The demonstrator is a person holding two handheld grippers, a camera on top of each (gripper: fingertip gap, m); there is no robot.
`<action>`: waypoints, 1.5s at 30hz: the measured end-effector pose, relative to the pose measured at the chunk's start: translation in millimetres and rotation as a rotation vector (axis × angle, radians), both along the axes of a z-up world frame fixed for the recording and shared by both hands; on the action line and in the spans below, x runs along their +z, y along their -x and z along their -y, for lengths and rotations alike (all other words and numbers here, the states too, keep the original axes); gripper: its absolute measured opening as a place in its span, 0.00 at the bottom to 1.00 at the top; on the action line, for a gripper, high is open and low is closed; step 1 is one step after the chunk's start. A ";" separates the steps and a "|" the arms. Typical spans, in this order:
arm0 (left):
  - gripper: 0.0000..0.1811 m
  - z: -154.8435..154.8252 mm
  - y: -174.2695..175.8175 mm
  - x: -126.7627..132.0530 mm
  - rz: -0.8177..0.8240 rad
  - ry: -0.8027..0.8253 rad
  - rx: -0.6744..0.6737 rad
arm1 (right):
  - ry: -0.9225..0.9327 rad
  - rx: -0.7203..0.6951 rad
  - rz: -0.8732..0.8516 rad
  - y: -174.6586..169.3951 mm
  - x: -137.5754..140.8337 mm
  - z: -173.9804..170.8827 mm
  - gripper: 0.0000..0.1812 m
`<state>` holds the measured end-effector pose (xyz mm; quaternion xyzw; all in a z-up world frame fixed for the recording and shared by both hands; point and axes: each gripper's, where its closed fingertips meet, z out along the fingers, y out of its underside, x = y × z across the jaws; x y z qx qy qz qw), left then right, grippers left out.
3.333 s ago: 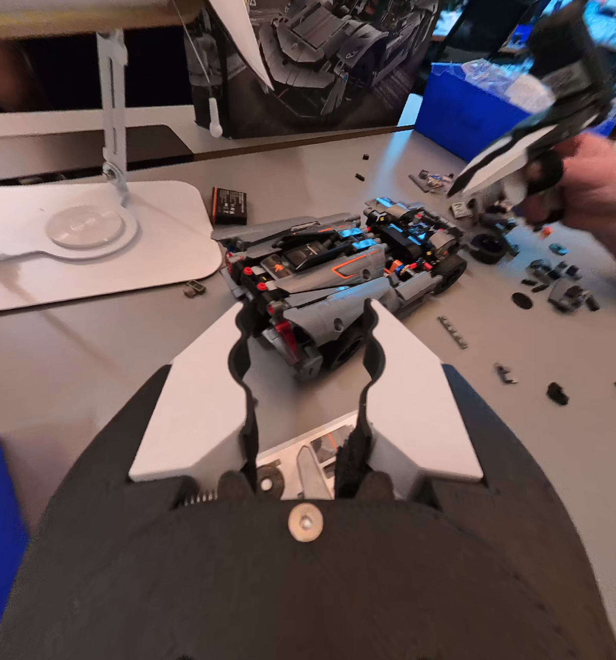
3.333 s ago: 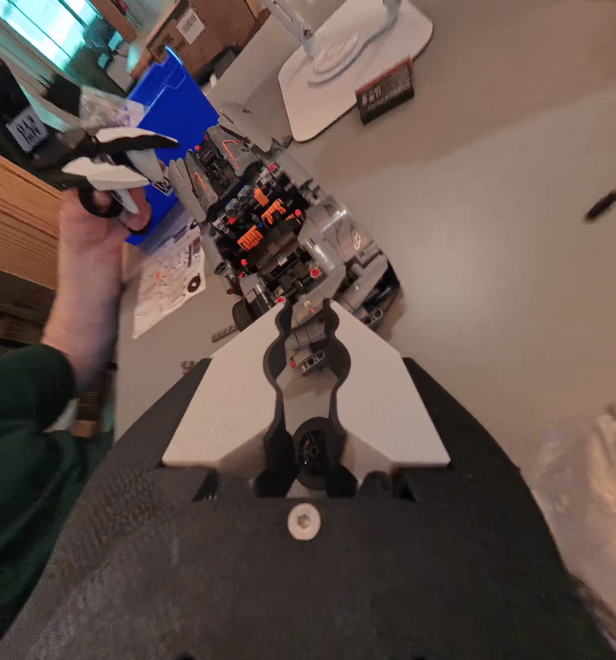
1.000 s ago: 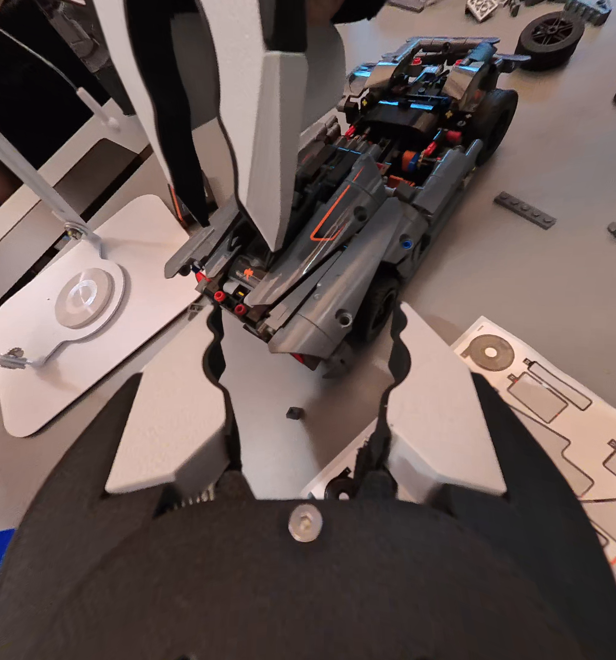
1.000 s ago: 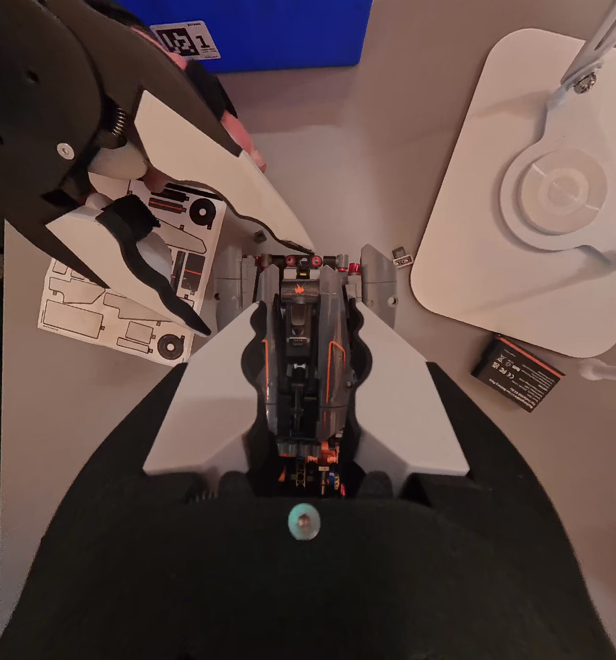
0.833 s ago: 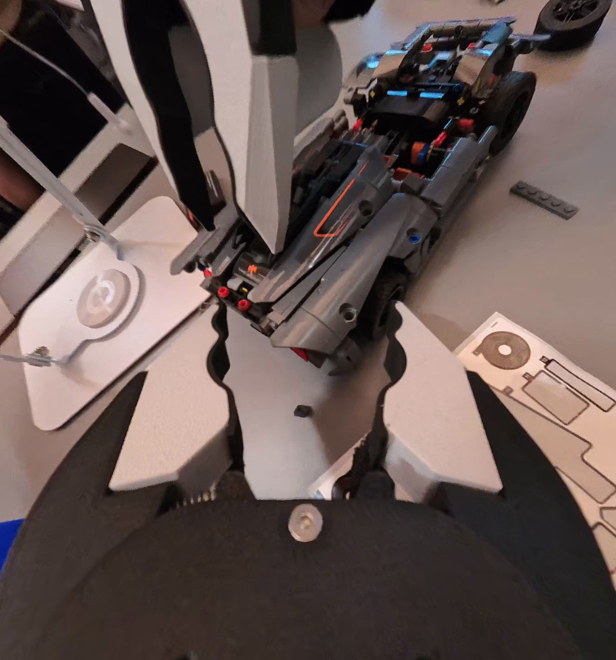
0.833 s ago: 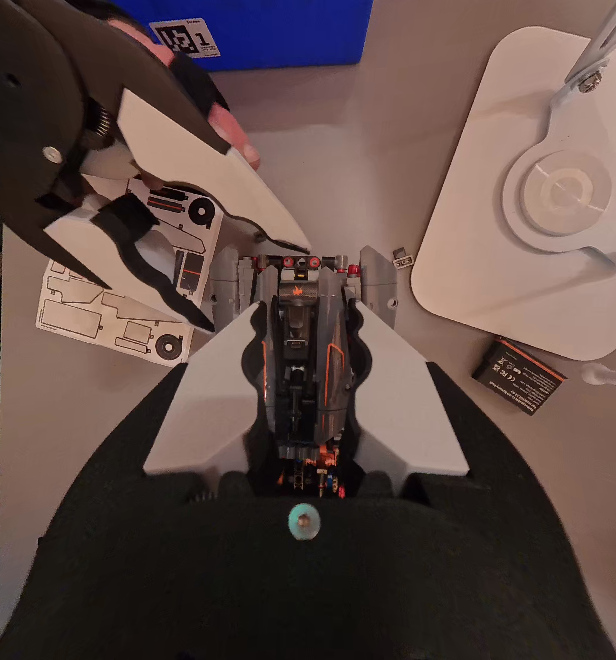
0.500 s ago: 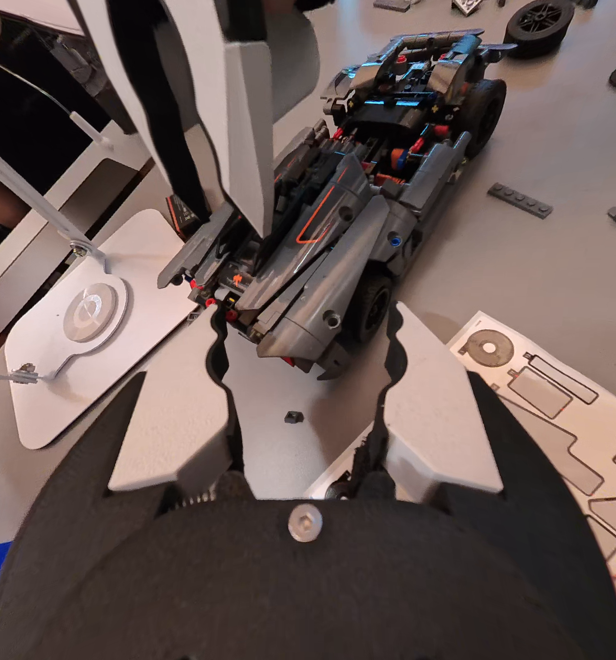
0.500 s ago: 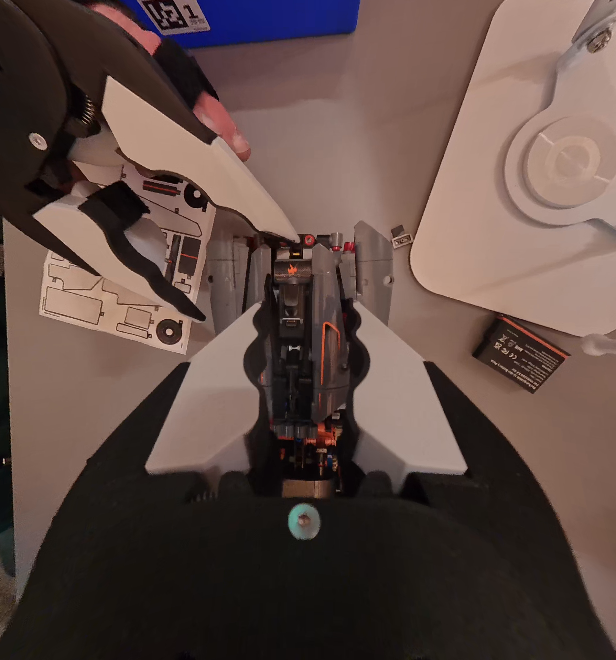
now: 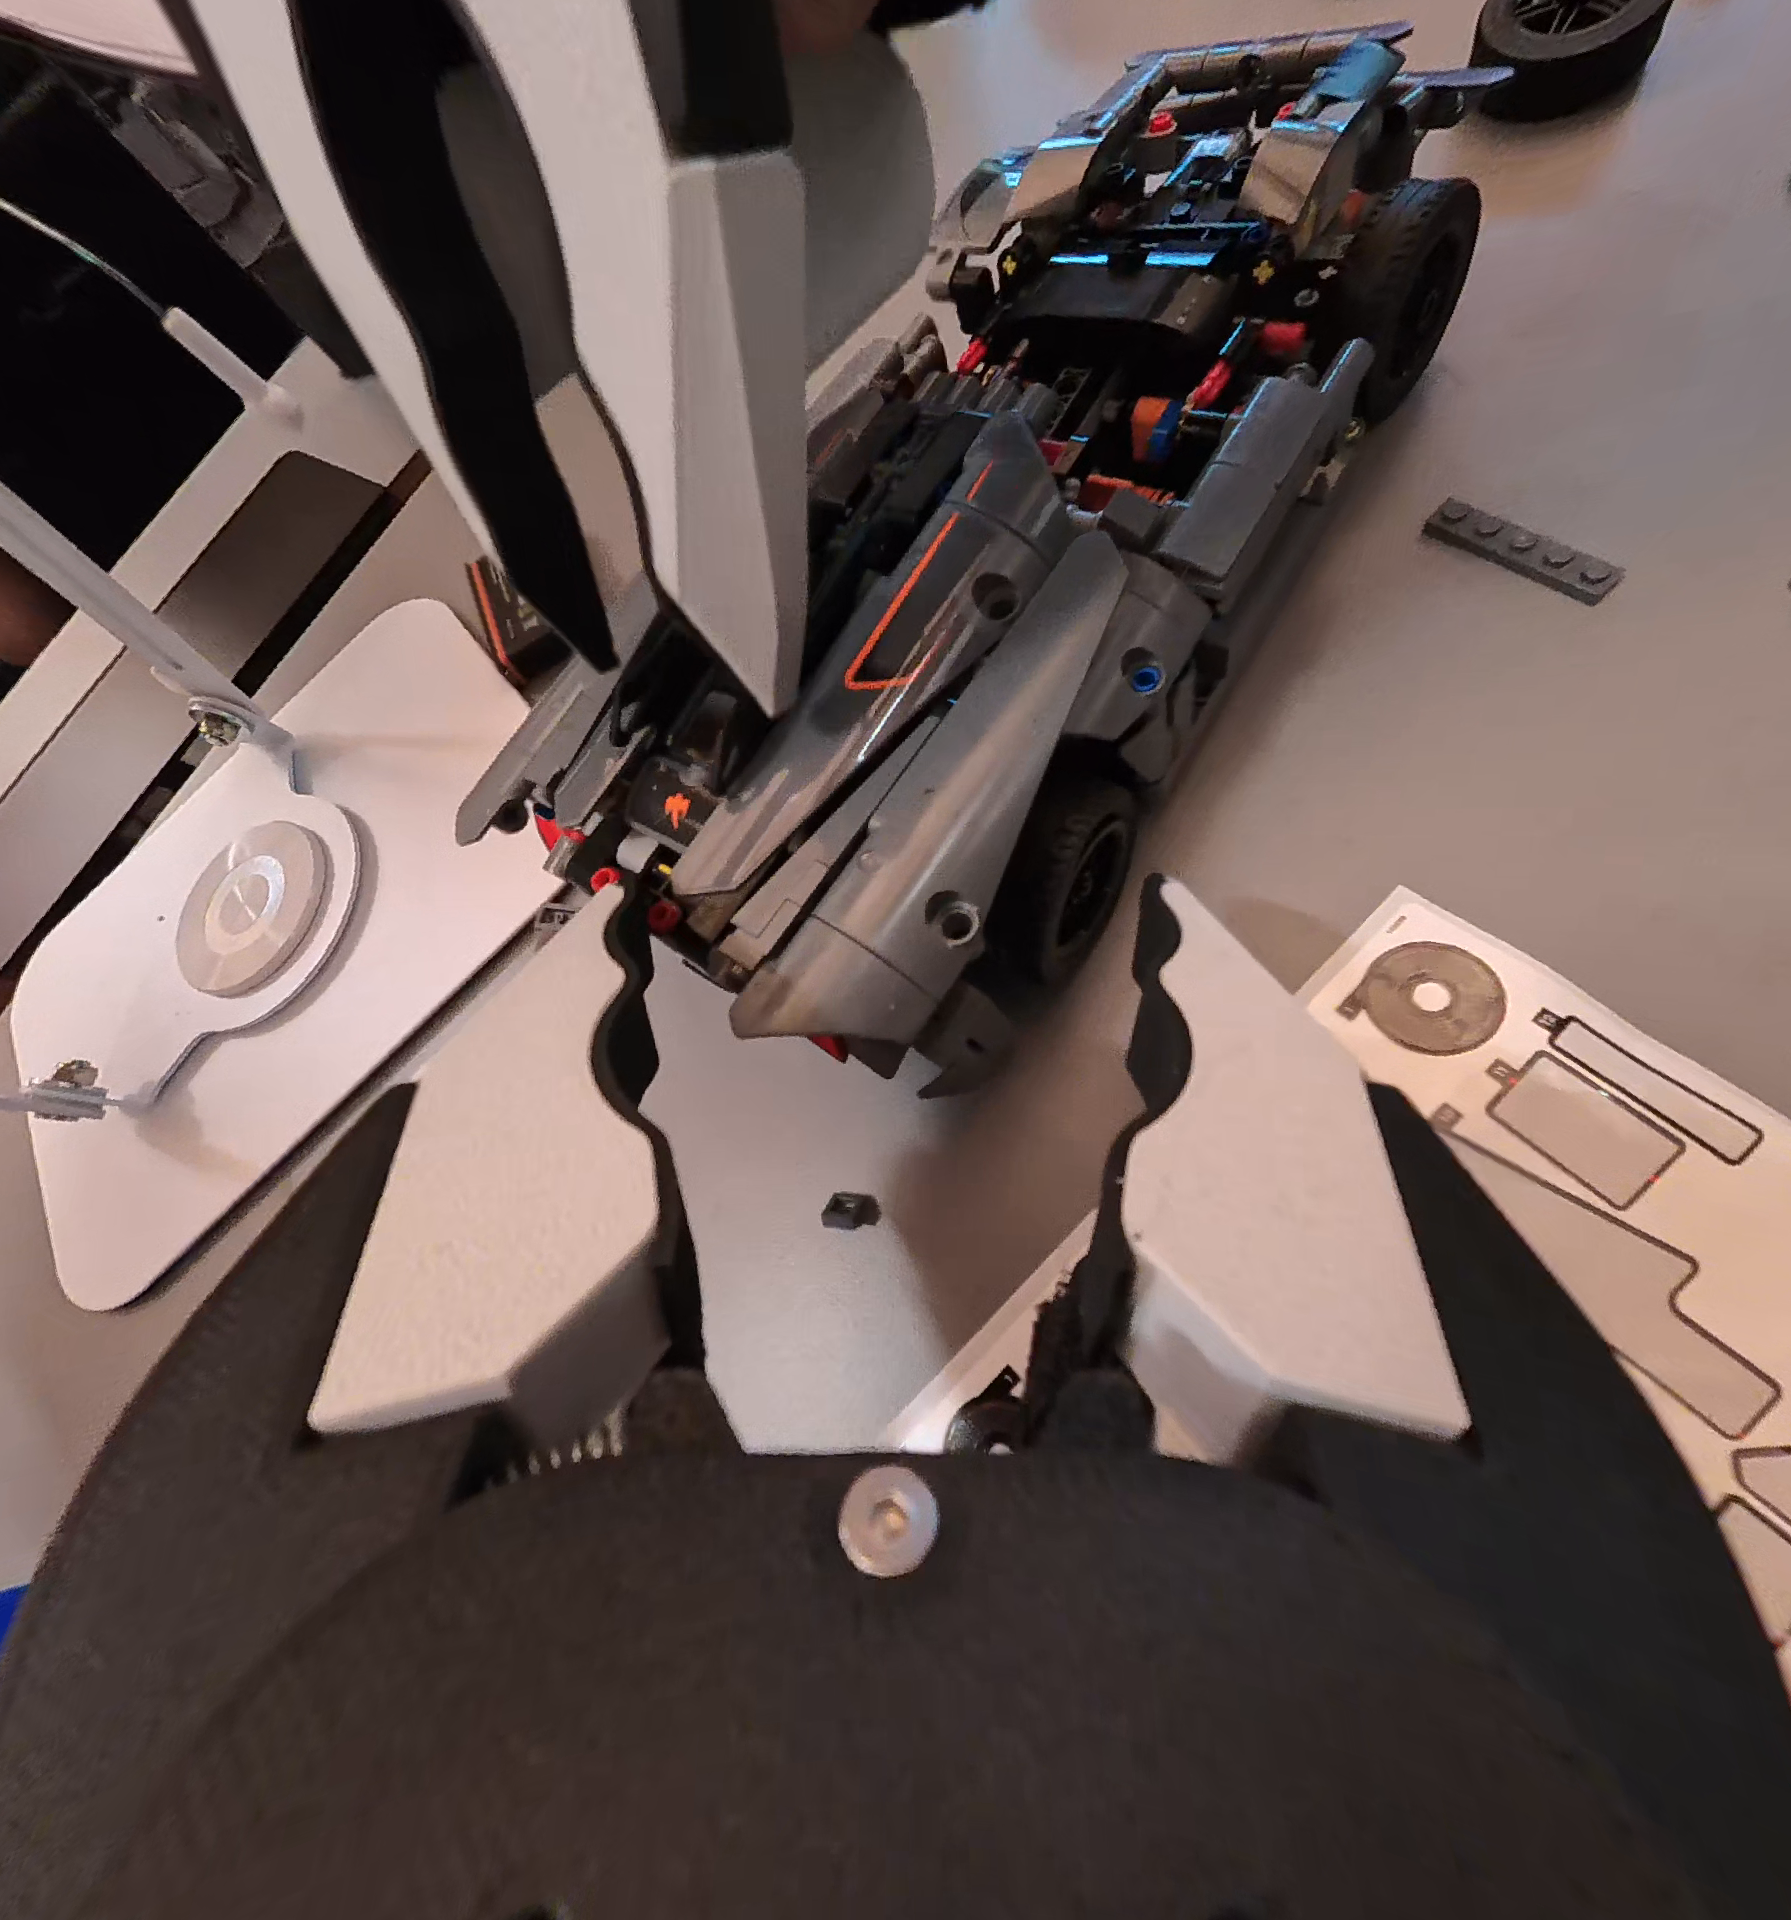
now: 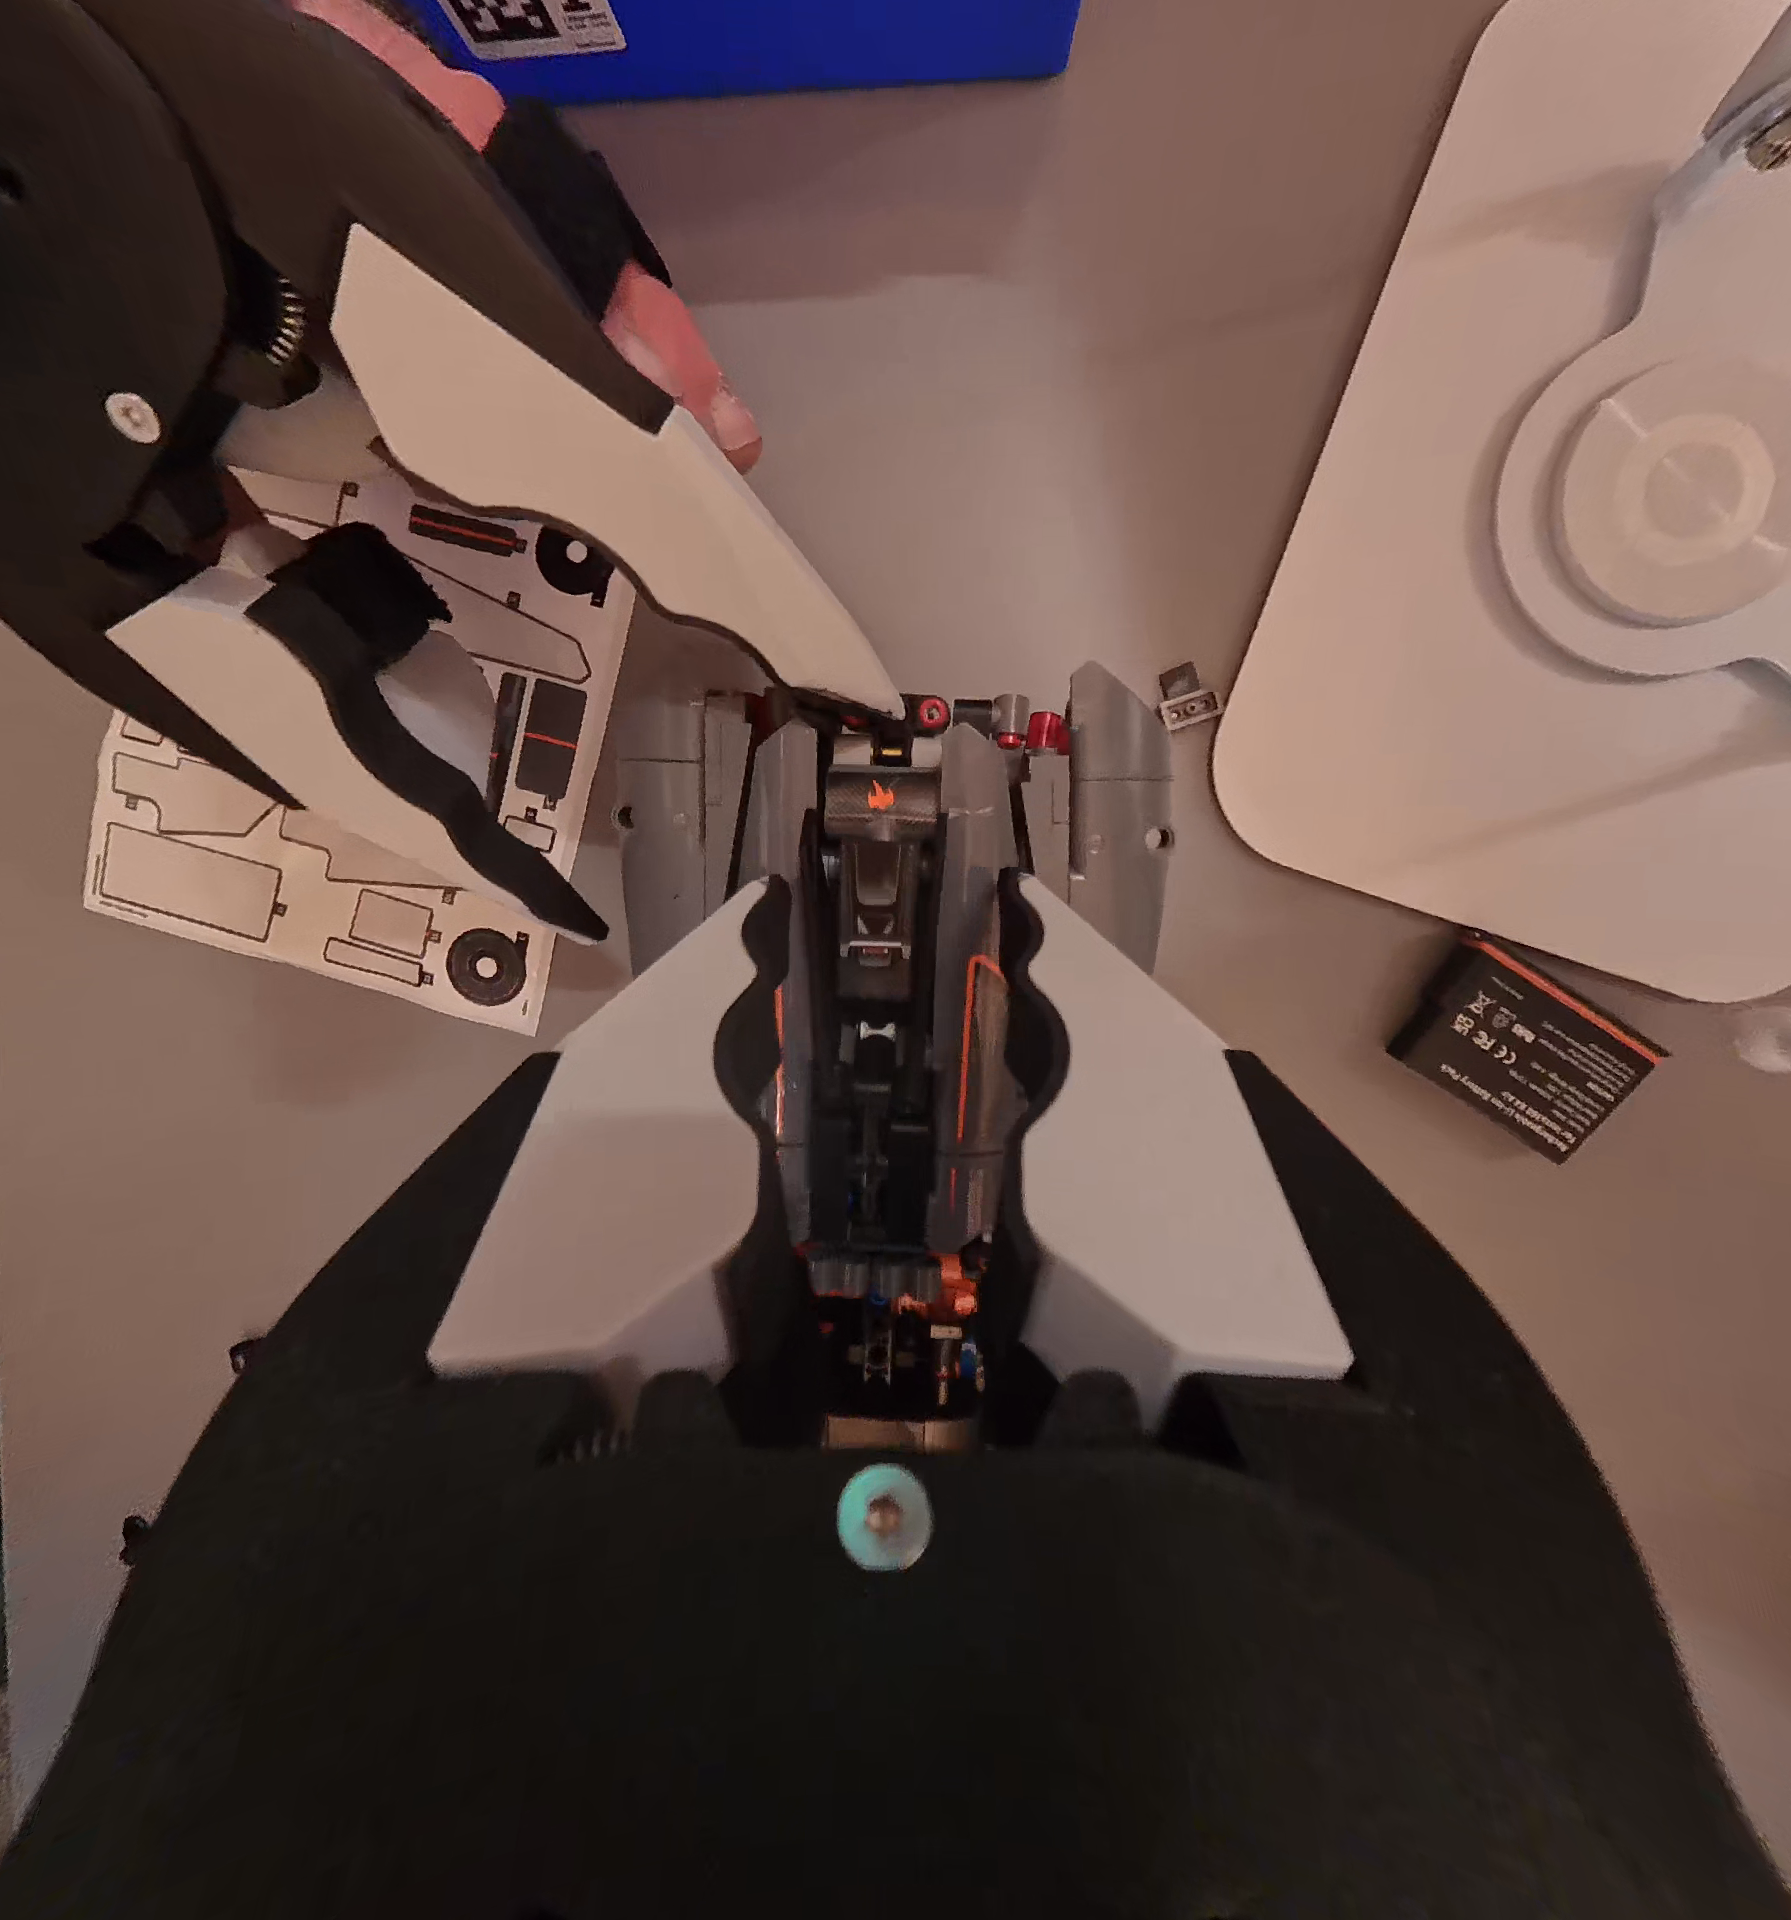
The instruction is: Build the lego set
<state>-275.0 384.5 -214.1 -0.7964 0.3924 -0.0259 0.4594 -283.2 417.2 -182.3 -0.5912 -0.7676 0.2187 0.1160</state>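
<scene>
Grey-and-black lego car with orange striping sits on the grey table, nose toward the white stand base. Body panels, cockpit and the front wheel on the near side are on; a rear wheel also shows at the far end. My read: build is mostly done.

Left to do, as far as visible: a loose wheel, a grey studded plate, a tiny dark piece just in front of the nose, and a small light-grey piece beside the stand base are all unattached. The sticker sheet beside the car shows several blank outlines, so I'd guess some decals are applied; cannot tell how many remain.

Right gripper comes straight down over the car, fingers straddling the centre hood section. They sit on either side of it but I cannot tell whether they are actually clamping it or just bracketing it.

Left gripper is wide apart and holds nothing. In the right wrist view one of its fingertips touches the front edge of the car by the red pins; the other hangs over the sticker sheet. Looks like bracing or pressing the nose while the right one works the hood.

A black battery pack lies near the stand base, unrelated.
</scene>
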 end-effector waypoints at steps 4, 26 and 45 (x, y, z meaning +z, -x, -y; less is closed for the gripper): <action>0.51 0.5 -0.1 -2.0 -0.007 0.006 -0.001 | -0.018 -0.009 0.023 4.8 -6.6 -0.9 0.20; 0.53 -0.5 2.6 5.6 0.006 -0.018 0.019 | -0.108 -0.068 0.108 -81.7 2.9 -25.0 0.27; 0.52 -1.3 4.5 16.1 0.019 -0.067 0.027 | -0.173 -0.062 0.204 -117.1 -44.2 -32.2 0.16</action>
